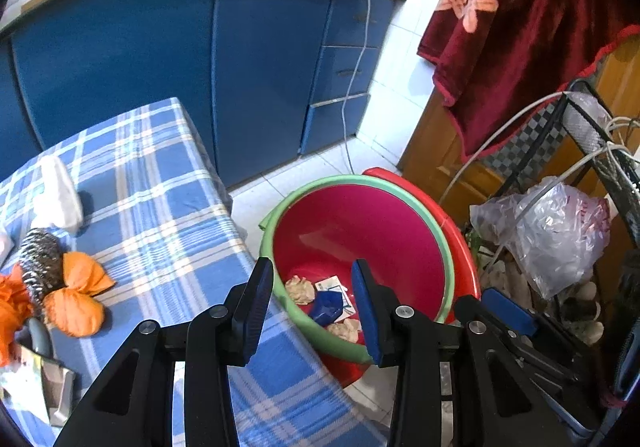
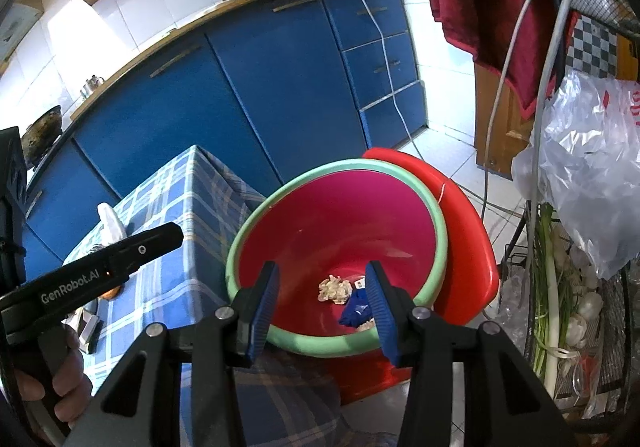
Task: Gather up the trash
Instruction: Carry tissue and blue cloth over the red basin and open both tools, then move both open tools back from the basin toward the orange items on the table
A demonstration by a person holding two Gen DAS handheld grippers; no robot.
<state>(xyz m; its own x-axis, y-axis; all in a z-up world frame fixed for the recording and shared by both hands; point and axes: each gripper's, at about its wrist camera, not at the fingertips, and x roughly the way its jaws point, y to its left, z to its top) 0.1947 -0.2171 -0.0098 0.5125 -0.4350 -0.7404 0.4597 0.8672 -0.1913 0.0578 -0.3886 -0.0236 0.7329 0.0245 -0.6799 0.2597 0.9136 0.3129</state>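
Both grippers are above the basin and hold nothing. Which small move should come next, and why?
Probably swing the left gripper back over the table toward the orange wrappers. The basin already holds crumpled paper and a blue wrapper, while trash remains on the cloth.

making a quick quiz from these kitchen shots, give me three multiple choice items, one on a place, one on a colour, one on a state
1. Where is the blue wrapper?
A. on the table
B. in the basin
C. on the counter

2. What colour is the basin's rim?
A. green
B. yellow
C. black

3. What is between the fingers of the left gripper?
A. an orange cloth
B. a plastic bag
C. nothing

Answers:
1. B, it lies on the basin's floor beside crumpled paper.
2. A, a green band circles the pink inside.
3. C, the basin shows straight through the gap.
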